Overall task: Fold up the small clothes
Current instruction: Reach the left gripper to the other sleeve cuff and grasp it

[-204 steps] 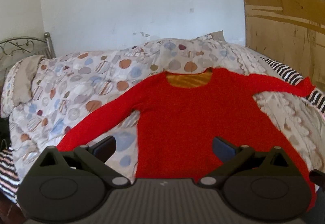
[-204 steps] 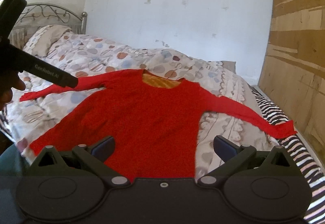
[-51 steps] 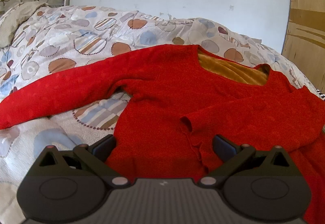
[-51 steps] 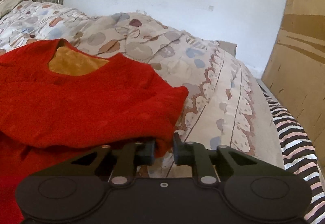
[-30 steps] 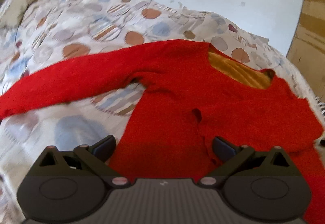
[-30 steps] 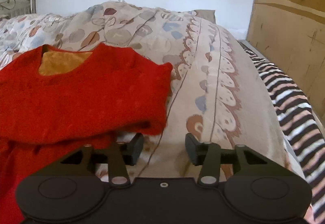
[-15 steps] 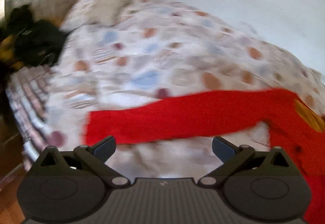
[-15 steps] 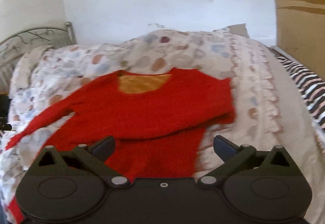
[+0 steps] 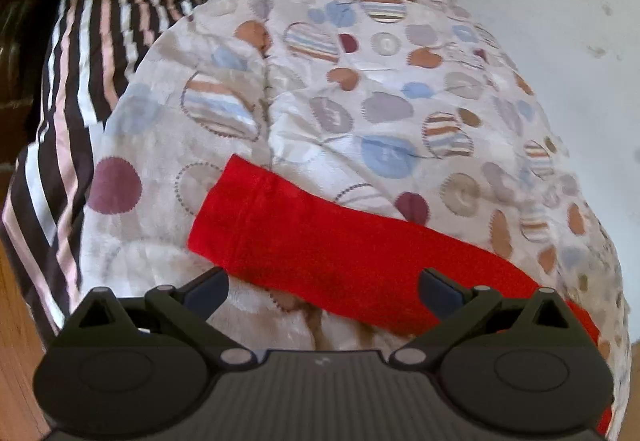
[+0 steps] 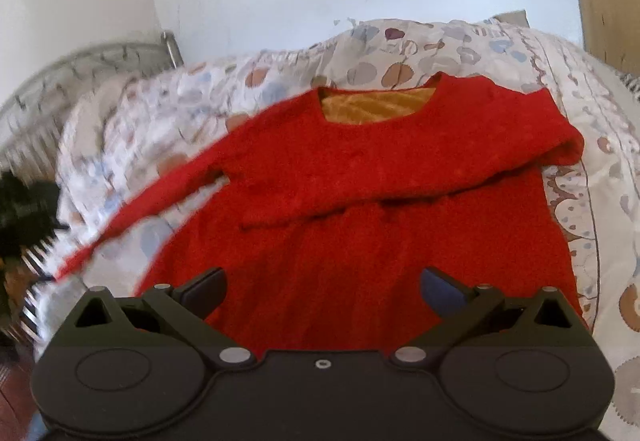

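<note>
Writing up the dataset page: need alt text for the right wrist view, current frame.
A red sweater lies face up on a spotted quilt, one sleeve folded across its chest, the other stretched out to the left. The open right gripper hovers over its hem, holding nothing.

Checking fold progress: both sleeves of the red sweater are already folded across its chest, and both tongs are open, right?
Not quite. Only one sleeve lies across the red sweater; the other sleeve lies stretched out on the quilt, as the left wrist view shows. Both tongs are open.
</note>
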A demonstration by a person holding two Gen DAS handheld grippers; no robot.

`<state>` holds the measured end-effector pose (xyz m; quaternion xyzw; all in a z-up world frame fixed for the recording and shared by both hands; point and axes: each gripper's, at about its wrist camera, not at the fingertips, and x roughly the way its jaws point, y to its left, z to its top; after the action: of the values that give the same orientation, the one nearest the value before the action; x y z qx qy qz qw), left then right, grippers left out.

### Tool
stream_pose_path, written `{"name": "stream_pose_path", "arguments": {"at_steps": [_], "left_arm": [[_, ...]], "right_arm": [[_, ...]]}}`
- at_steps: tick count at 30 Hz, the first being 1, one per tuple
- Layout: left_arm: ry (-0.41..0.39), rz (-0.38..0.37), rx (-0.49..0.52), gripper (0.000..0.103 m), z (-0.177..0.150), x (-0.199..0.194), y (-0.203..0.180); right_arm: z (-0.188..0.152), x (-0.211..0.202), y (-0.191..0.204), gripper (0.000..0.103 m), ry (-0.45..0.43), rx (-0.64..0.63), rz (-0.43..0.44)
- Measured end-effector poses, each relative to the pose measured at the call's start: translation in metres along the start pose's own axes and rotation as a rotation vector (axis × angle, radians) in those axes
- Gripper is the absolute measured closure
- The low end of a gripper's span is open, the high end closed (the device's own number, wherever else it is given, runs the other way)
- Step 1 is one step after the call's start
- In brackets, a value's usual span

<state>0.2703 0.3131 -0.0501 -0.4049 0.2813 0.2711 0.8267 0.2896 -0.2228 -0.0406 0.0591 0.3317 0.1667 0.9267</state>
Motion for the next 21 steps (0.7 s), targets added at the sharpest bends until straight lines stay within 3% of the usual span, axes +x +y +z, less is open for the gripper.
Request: {"name": "stream_pose_path", "arguments": {"at_steps": [3, 8, 11, 12, 15, 21], "left_arm": [[-0.001, 0.002, -0.062, 0.002, -0.005, 0.01, 0.012], [-0.099, 0.002, -0.143, 0.023, -0.012, 0.008, 0.027], [-0.123, 0.03, -0.192, 0.057, -0.008, 0.01, 0.033], [-0.126, 0.041, -0.206, 0.074, -0.006, 0.01, 0.034], [-0.142, 0.042, -0.242, 0.081, -0.002, 0.008, 0.039], [-0.28, 0.046, -0.059, 0.096, 0.006, -0.014, 0.008]], "right_arm": [[-0.009, 0.004, 0.001, 0.0, 0.022, -0.026, -0.009], [-0.013, 0.008, 0.0, 0.0, 0.029, -0.028, -0.007], [-0.014, 0.01, 0.0, 0.0, 0.03, -0.032, -0.008], [-0.015, 0.01, 0.0, 0.0, 0.03, -0.036, -0.009], [-0.016, 0.01, 0.002, 0.0, 0.028, -0.05, -0.012], [-0.016, 0.009, 0.001, 0.0, 0.025, -0.046, 0.0]]}}
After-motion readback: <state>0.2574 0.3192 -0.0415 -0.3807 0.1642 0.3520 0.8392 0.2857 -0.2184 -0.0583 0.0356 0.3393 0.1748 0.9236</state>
